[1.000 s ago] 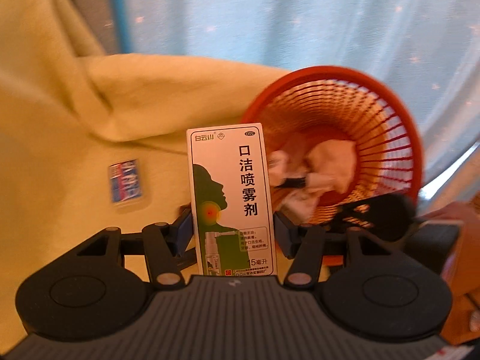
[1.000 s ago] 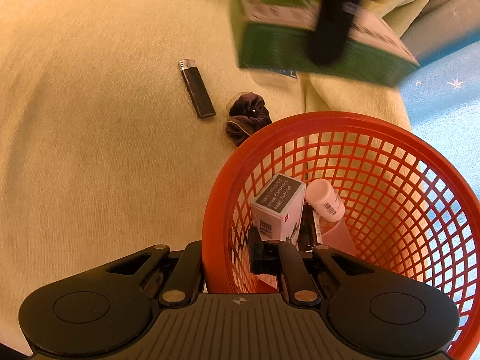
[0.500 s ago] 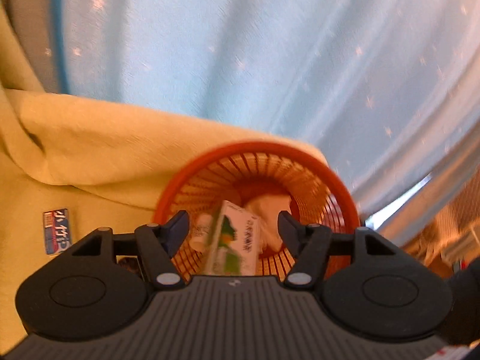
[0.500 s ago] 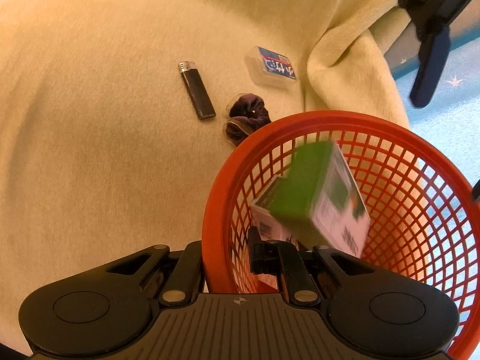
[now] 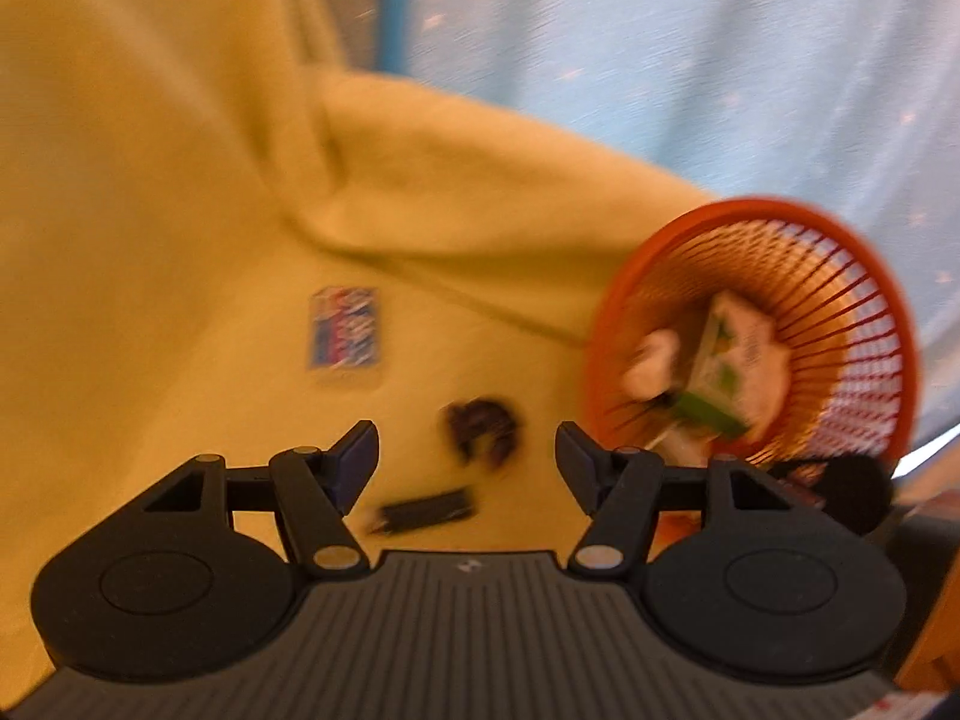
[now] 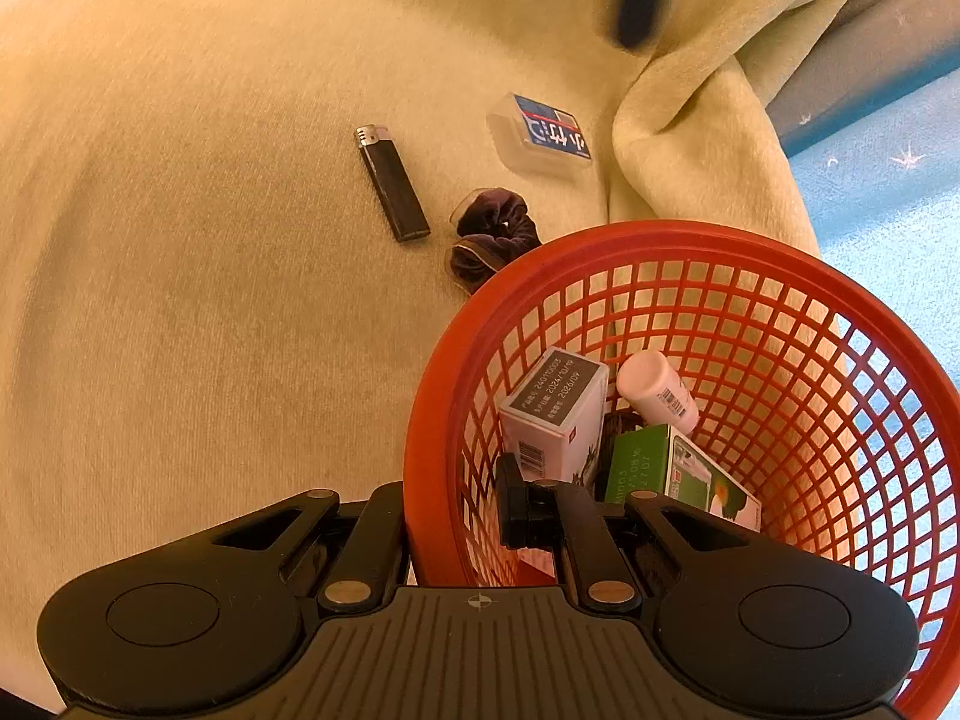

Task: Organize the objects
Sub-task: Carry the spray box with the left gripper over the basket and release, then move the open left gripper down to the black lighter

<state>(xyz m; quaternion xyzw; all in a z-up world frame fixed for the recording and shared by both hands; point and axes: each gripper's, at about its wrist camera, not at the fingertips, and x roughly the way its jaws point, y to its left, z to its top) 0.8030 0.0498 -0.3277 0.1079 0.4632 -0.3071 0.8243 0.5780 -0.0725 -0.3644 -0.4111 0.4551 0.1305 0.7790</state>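
- The left tongs (image 5: 467,456) stand wide apart with nothing between them, low in the left wrist view, which is smeared with blur.
- The right tongs (image 6: 453,510) are pinched onto the near rim of the orange basket (image 6: 708,240), one finger outside the wall and one inside it.
- The basket fills the lower right of the right wrist view and sits at the right edge of the left wrist view (image 5: 840,228).
- Inside the basket lie a green-and-white box (image 6: 678,474), a grey-topped white box (image 6: 555,408) propped against the near wall, and a small white bottle (image 6: 657,390) just beyond them.
- The green-and-white box also shows in the left wrist view (image 5: 729,360), tilted among pale items too blurred to name.
- On the yellow blanket (image 6: 180,240), outside the basket, a black lighter (image 6: 393,183) lies at upper centre of the right wrist view.
- A dark purple scrunchie (image 6: 489,234) lies just beside the basket's far rim, near the lighter's lower end.
- A clear case with a blue label (image 6: 543,135) lies above the scrunchie, close to a fold in the blanket.
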